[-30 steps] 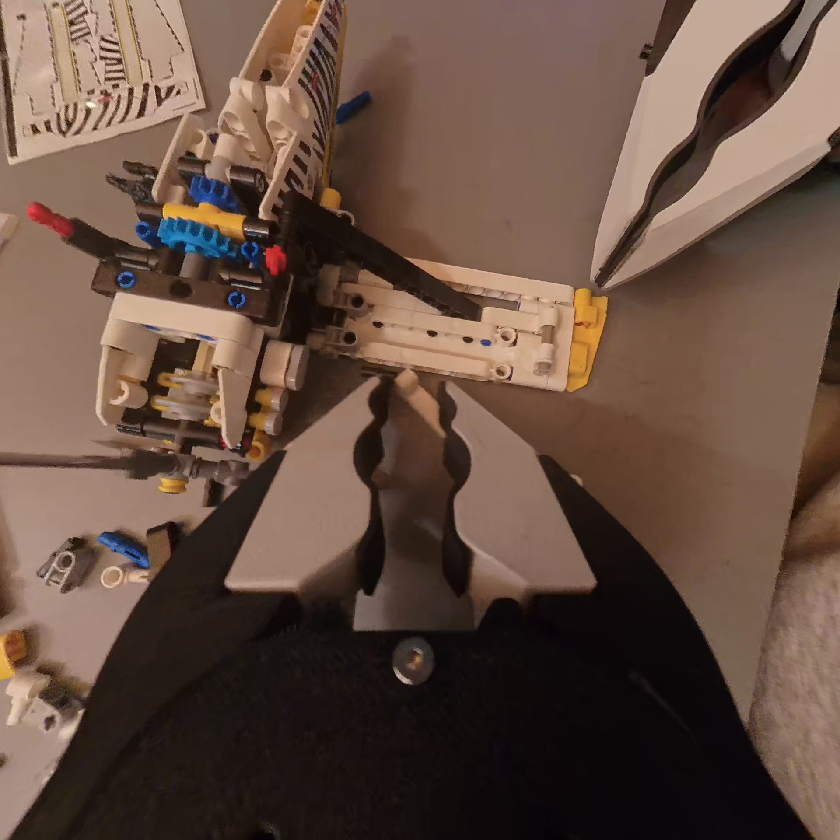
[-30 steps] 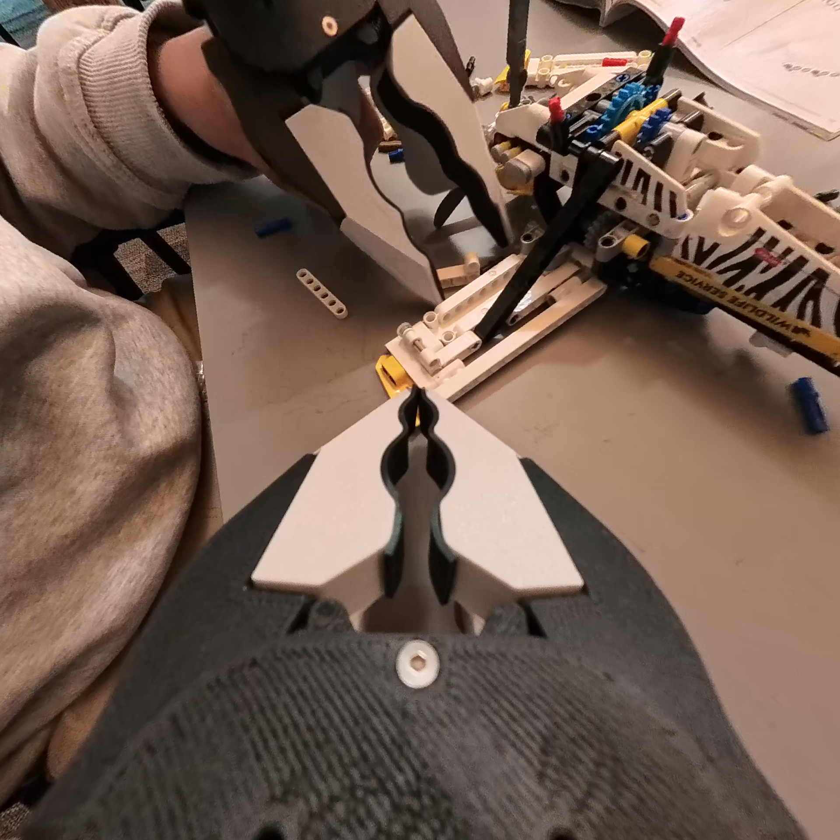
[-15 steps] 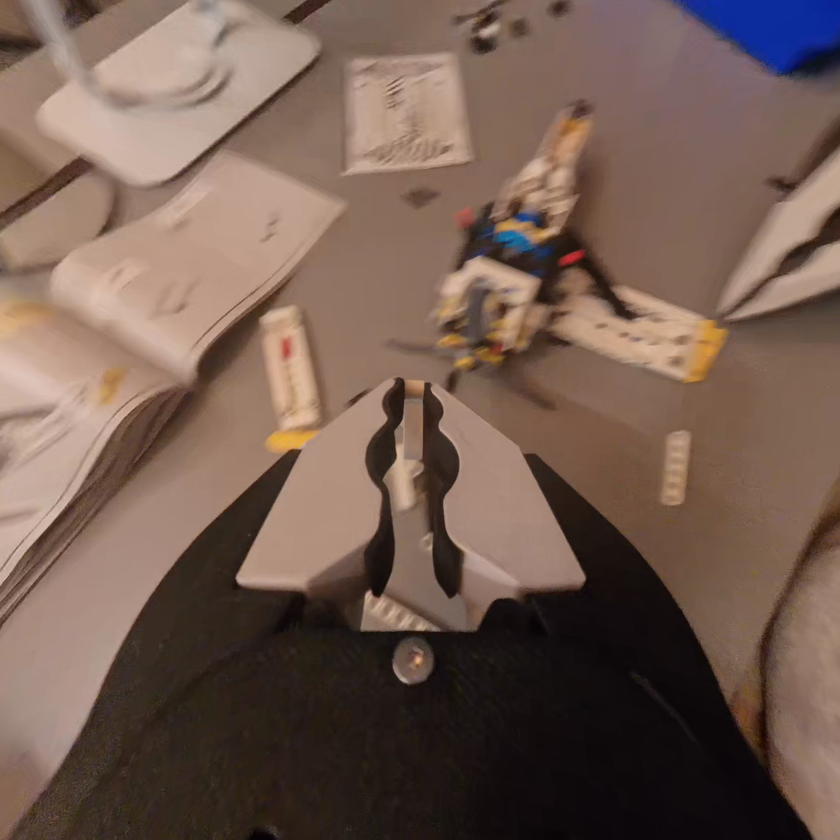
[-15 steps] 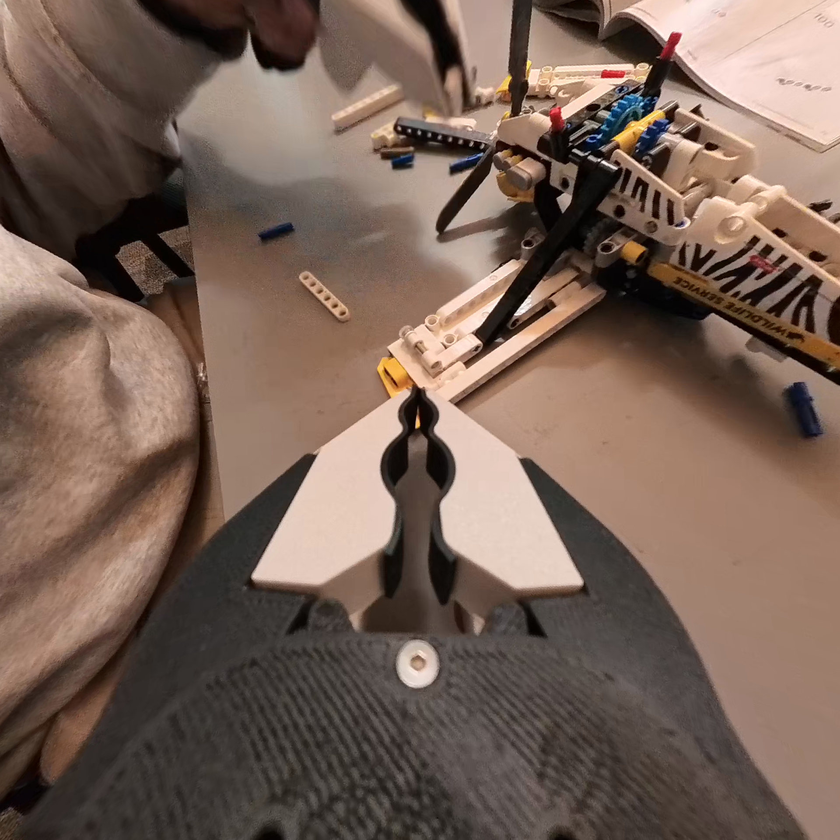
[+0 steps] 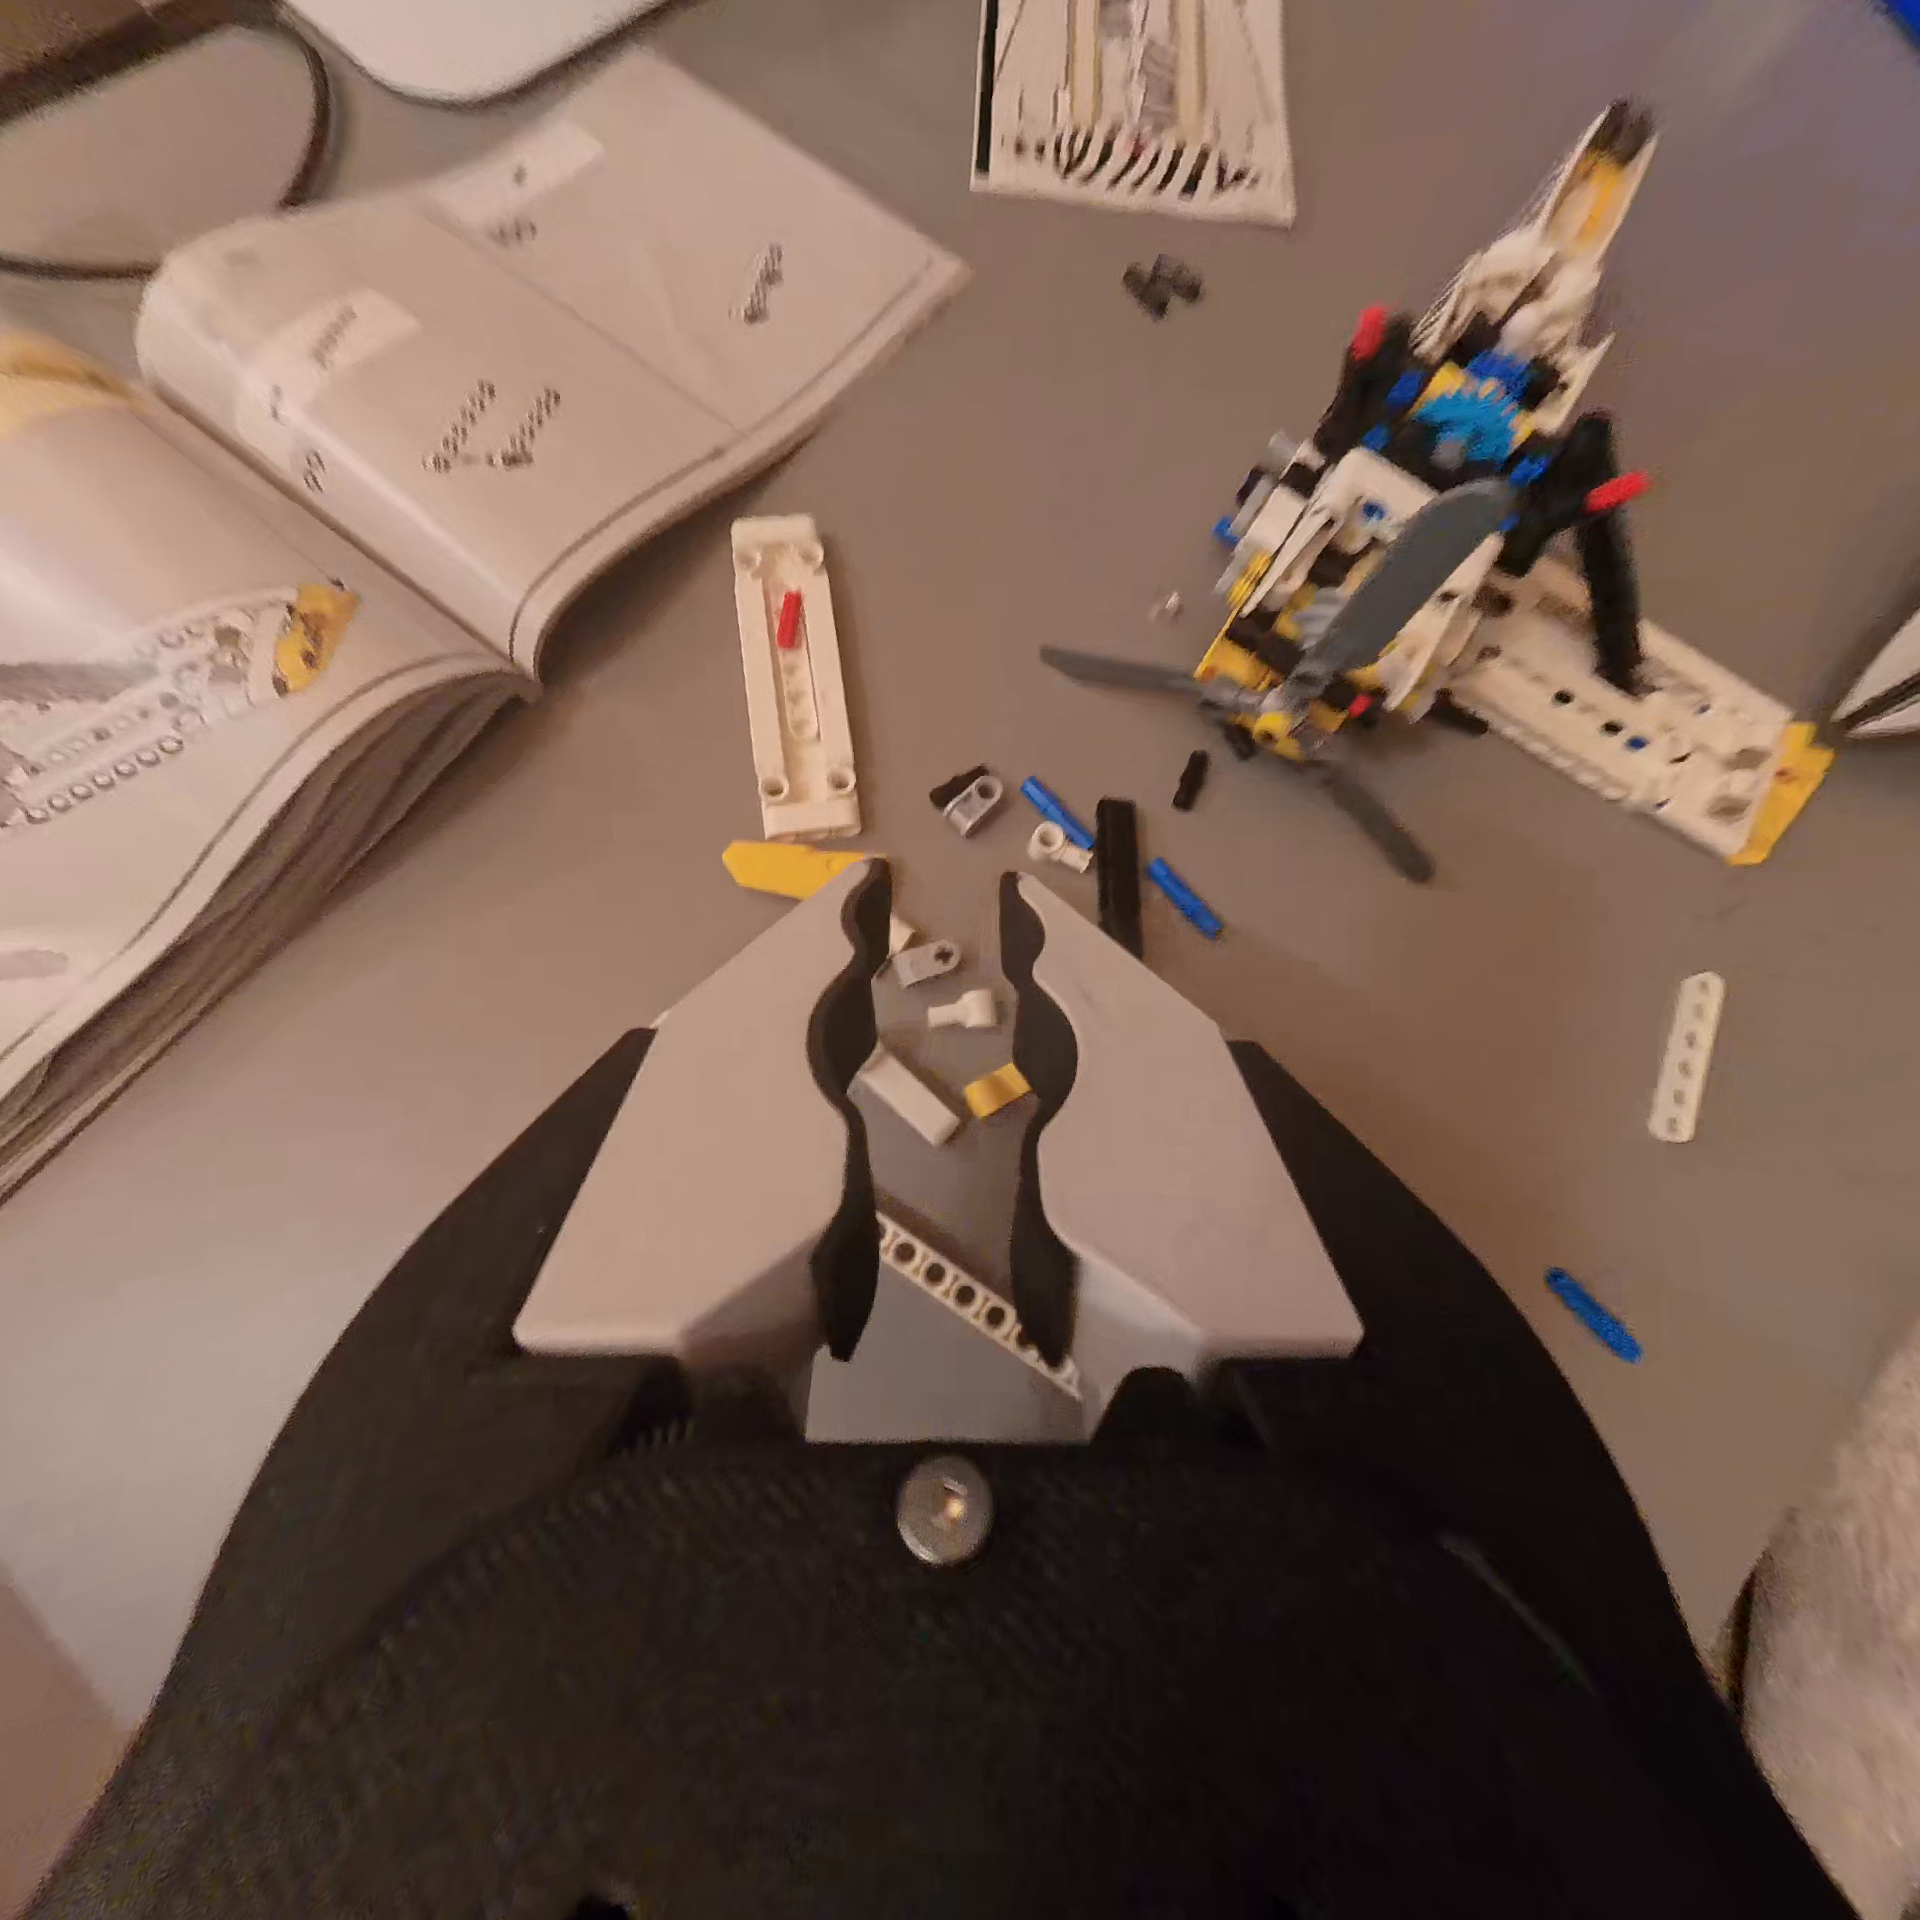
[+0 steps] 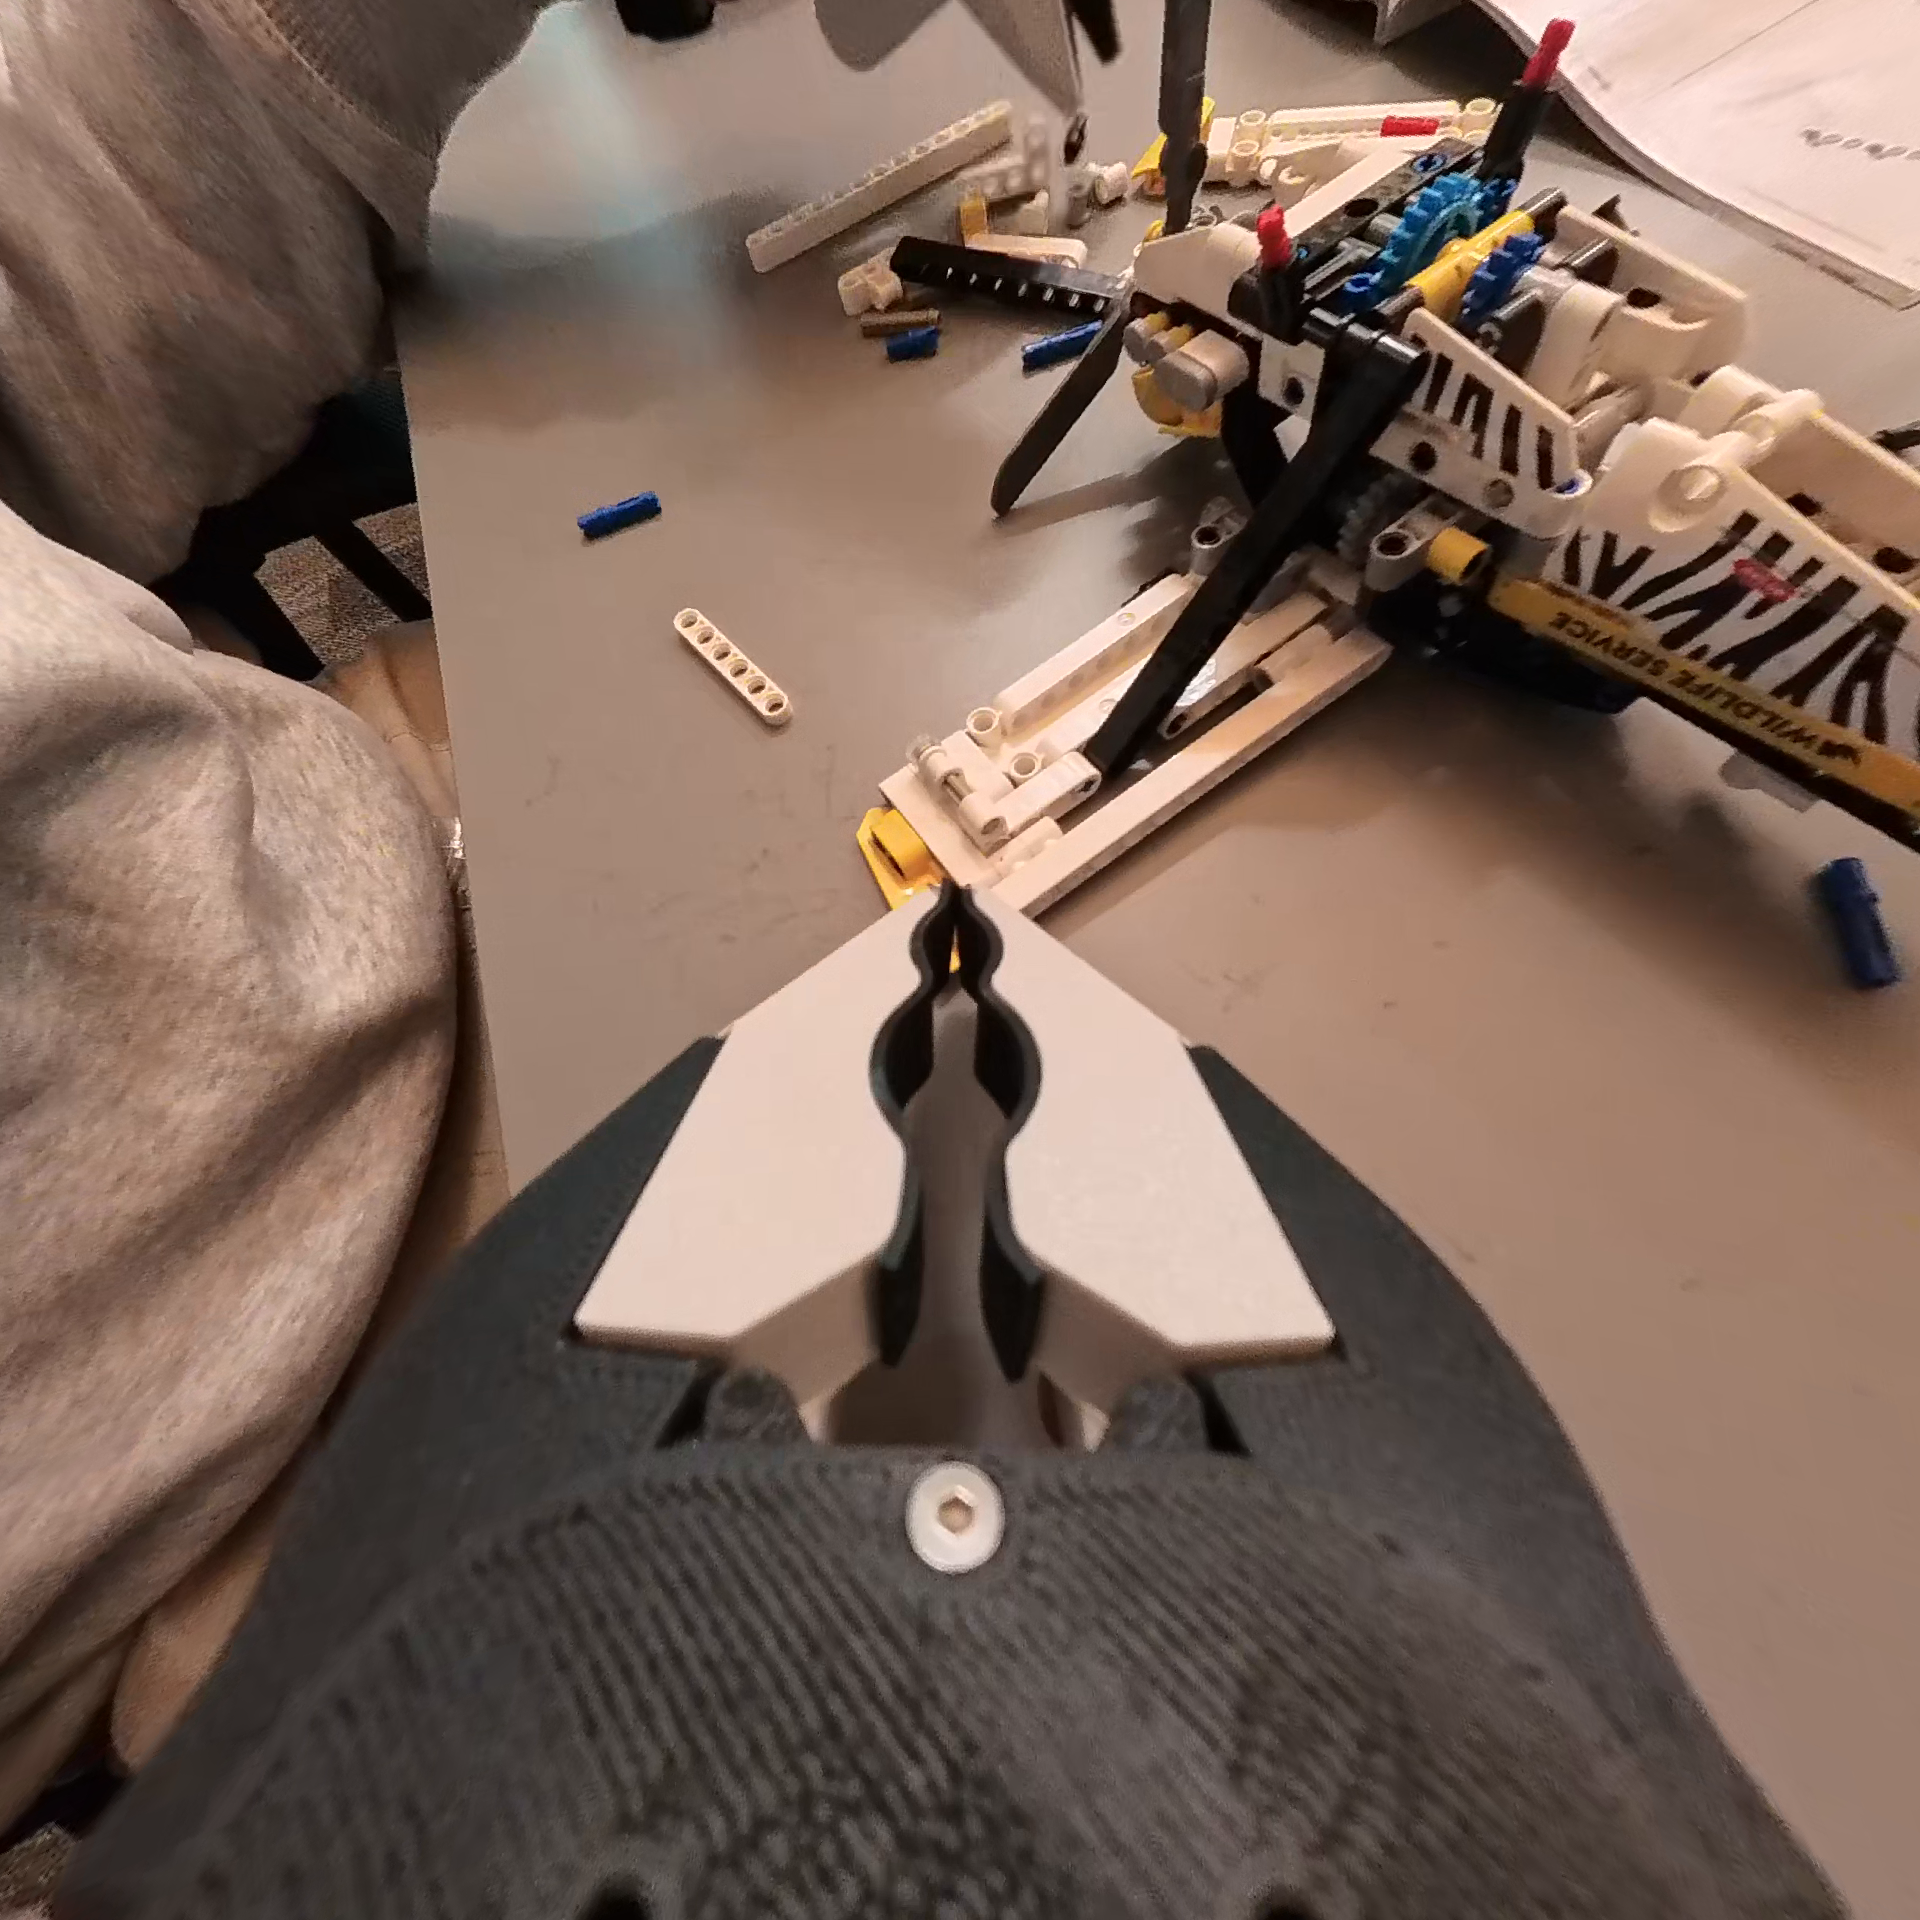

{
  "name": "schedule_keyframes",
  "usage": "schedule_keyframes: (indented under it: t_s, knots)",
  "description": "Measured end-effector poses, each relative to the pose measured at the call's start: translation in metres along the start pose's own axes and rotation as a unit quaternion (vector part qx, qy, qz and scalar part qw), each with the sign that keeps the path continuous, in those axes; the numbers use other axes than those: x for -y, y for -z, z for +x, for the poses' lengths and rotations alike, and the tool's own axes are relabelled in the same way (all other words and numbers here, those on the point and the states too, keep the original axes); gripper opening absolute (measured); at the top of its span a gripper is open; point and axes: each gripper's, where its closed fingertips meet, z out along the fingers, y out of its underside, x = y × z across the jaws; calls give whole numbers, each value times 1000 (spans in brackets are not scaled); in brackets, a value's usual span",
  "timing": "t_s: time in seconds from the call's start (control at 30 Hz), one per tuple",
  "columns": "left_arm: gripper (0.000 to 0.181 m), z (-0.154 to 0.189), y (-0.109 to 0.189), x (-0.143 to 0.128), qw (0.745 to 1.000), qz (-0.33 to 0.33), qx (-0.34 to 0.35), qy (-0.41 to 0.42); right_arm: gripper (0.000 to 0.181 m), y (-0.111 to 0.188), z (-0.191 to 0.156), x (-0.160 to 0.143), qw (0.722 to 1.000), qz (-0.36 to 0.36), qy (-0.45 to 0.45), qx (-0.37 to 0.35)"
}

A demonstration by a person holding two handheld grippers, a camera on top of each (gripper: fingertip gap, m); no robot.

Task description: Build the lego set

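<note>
The zebra-striped Lego plane [image 6: 1455, 343] lies on the grey table, its white wing [image 6: 1122, 748] ending in a yellow tip [image 6: 894, 847]. My right gripper [image 6: 956, 902] is shut, with its tips against that wing end. I cannot tell whether it pinches the edge. In the left wrist view the plane [image 5: 1434, 540] is at the upper right. My left gripper [image 5: 945, 881] is open and empty, low over several small loose pieces: a grey connector [image 5: 925, 961], a white pin [image 5: 966, 1008], a yellow piece [image 5: 995, 1091] and a long white beam [image 5: 977, 1299]. It shows blurred in the right wrist view [image 6: 1075, 104].
An open instruction book [image 5: 364, 468] lies at the left and a sticker sheet [image 5: 1132, 94] at the top. A white panel [image 5: 795, 675], a black beam [image 5: 1117, 873], blue axles [image 5: 1184, 899] and a short white beam [image 5: 1685, 1055] are scattered about. A person's grey sleeve [image 6: 187, 935] is beyond the table edge. My hands' fingertips stand some 25 cm from each other. To reach the yellow piece [image 5: 995, 1091] in a straight line is about 6 cm for my left fingers, about 25 cm for my right. My right wrist view [image 6: 970, 218] looks at it from another angle. My right tips are roughly 12 cm from the zebra-striped Lego plane [image 6: 1455, 343]. My left wrist view [image 5: 1563, 399] looks at it from another angle.
My left gripper pulled back from the wing, swung left over the loose parts and opened; the small light piece seen between its jaws is gone. The right gripper has not moved.
</note>
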Motion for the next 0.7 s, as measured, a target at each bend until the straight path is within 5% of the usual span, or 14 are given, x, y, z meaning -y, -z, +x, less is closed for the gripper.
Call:
schedule_keyframes:
  t_s: [0.23,0.4,0.53,0.7]
  knots:
    - [15,62,1,19,996,17,-70,-47,0,0,-1,1,1000,3,1,1]
    - [14,64,-7,13,996,-1,-58,-65,0,0,-2,1,1000,3,2,1]
    - [10,112,-4,28,983,49,-168,-62,0,0,-2,1,1000,5,2,1]
    - [12,157,-47,10,978,6,-139,-157,0,-1,-3,0,1000,0,-1,2]
